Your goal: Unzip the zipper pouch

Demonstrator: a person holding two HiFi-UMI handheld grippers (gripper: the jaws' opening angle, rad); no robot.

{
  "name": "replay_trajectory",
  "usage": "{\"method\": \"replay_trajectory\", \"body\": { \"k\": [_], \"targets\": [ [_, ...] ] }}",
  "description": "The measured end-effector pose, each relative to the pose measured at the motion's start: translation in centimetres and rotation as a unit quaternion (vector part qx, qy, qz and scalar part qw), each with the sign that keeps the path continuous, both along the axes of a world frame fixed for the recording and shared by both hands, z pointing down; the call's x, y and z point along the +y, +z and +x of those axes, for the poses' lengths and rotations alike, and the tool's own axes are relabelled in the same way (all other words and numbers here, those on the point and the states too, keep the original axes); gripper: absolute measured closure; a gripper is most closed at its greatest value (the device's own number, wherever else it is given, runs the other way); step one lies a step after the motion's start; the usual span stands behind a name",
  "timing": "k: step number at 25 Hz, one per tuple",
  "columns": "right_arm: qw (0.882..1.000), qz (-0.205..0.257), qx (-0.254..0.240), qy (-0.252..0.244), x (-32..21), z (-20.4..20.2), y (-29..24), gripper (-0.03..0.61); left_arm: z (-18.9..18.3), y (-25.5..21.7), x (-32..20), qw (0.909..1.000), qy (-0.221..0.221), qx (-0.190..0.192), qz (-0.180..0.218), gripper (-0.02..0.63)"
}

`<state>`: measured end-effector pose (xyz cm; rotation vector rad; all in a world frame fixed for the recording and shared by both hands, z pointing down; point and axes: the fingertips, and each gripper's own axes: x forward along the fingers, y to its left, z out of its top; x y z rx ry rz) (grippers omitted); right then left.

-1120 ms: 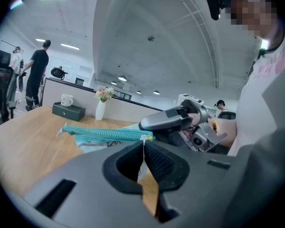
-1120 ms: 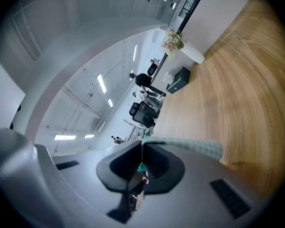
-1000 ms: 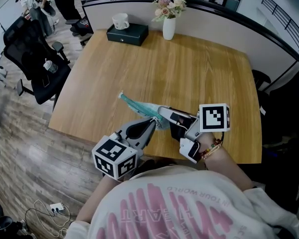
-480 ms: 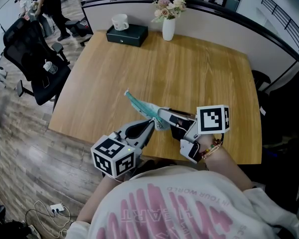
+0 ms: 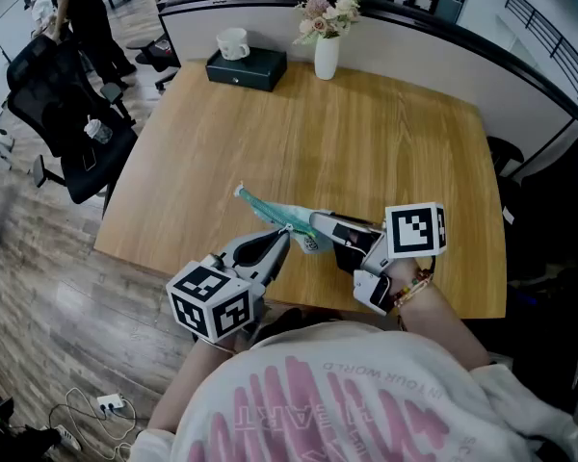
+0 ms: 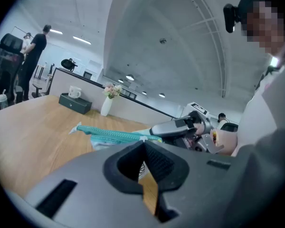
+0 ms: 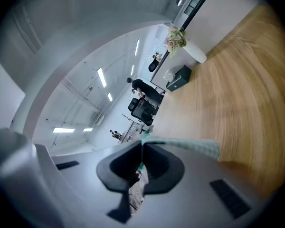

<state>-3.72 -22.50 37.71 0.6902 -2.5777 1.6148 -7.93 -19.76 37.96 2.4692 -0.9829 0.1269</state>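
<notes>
Currently, the zipper pouch (image 5: 269,207) is held off the table (image 5: 366,142), above its near edge, between the two tools. It is a teal strip running from a free far-left corner down to the tools. The head view shows it edge-on, so its faces and contents cannot be made out.

Left tool (image 6: 143,143): jaws clenched together on the pouch at the zipper line. A small white tab sits right at the jaw tips; whether that tab is the zipper pull is hard to make out. Below the tips, a white printed patch shows through the gap, its print too small to read.

Right tool (image 7: 142,145): jaws clenched on the near end of the pouch. Teal fabric leaves the tips to the right, and the part inside the jaws is hidden.

The two tools' tips are just beside each other. The person's torso cuts off both forearms.

At the table's far edge stand a vase (image 5: 327,54) with flowers and a black box (image 5: 247,66) with a mug (image 5: 233,40) on it. An office chair (image 5: 58,94) stands on the floor at the left.
</notes>
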Motion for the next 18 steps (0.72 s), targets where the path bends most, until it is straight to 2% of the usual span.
{"method": "replay_trajectory", "body": {
  "k": [18],
  "targets": [
    [1.000,0.006,0.001,-0.013,0.1,-0.3,-0.4,0.574,-3.3,0.3,-1.8,0.9981,-0.053,-0.030,0.012,0.611]
  ]
}}
